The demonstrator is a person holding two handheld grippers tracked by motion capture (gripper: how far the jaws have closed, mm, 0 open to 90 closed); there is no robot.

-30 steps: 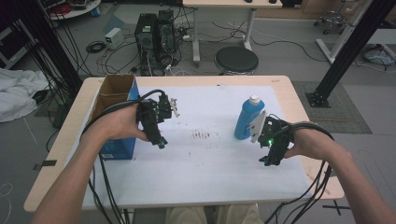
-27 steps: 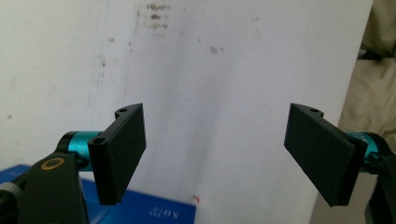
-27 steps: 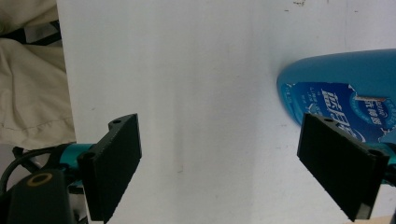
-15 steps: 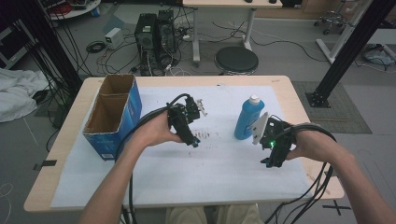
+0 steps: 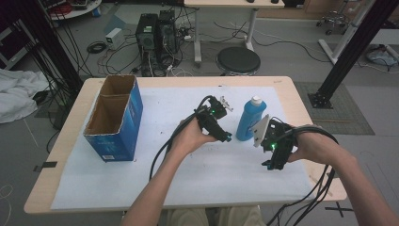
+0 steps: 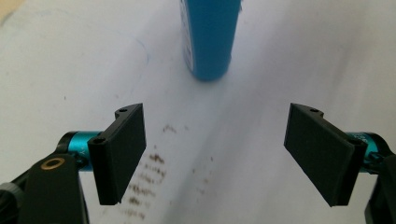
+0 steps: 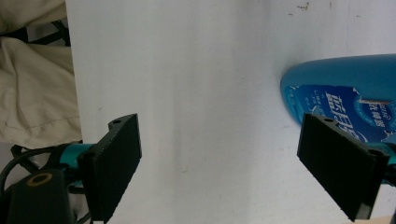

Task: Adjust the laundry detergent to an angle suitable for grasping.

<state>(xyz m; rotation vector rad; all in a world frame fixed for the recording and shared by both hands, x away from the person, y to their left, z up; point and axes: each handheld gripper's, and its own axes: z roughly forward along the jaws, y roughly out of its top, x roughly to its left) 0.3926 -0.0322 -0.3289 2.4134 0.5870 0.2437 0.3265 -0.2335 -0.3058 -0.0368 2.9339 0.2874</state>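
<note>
Blue bottle point(image 5: 248, 120) upright on white sheet point(image 5: 141, 179), between the two grippers. Left gripper point(image 5: 226, 137) just beside its base, jaws spread wide, nothing held; bottle ahead of them. Right gripper point(image 5: 266, 165) near bottle's other side, jaws likewise apart and empty. Cardboard box point(image 5: 115, 117) well left of left gripper.

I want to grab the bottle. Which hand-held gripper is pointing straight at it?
The left hand-held gripper: the bottle stands centred ahead of its open jaws. The right one has it off to one side.
</note>
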